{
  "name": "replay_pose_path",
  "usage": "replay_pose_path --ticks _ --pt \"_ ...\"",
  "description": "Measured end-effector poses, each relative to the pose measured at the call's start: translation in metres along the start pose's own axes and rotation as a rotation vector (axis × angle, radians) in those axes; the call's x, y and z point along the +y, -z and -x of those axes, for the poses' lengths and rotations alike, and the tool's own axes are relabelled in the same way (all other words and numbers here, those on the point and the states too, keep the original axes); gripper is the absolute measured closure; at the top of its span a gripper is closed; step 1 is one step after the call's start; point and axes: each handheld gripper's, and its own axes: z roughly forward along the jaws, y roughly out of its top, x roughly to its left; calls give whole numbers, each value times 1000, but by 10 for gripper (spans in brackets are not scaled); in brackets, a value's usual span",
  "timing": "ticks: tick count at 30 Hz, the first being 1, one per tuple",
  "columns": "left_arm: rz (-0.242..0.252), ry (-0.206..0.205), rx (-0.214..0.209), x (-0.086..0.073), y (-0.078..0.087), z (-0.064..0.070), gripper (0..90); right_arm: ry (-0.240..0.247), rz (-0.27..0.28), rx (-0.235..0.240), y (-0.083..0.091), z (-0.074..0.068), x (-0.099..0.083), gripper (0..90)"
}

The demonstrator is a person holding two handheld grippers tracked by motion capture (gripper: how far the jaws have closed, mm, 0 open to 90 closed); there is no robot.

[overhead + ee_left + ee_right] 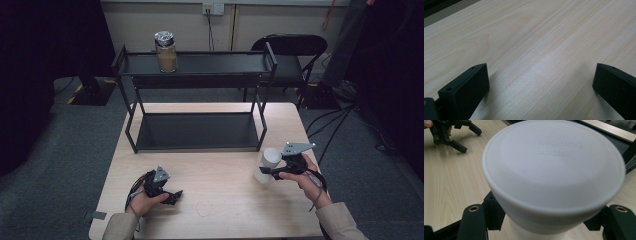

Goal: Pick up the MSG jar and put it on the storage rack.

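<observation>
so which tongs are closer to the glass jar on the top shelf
Right, narrowly. The right tongs sit below-right of the jar, gripping a white container; the left tongs lie farther down the table.

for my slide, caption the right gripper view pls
Right gripper clamps a white lidded bottle above the wooden table, left gripper beyond.

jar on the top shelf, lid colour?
Silvery, foil-like lid on the jar; clearest in the high view.

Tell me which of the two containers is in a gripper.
The white bottle, clamped by the right gripper over the table. The foil-topped jar stands alone on the rack's top shelf.
</observation>
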Motion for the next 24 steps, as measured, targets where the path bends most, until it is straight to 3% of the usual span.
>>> replay_pose_path --ticks 24 --pt "-2 -3 -1 1 0 -1 0 14 -30 40 12 3 70 338"
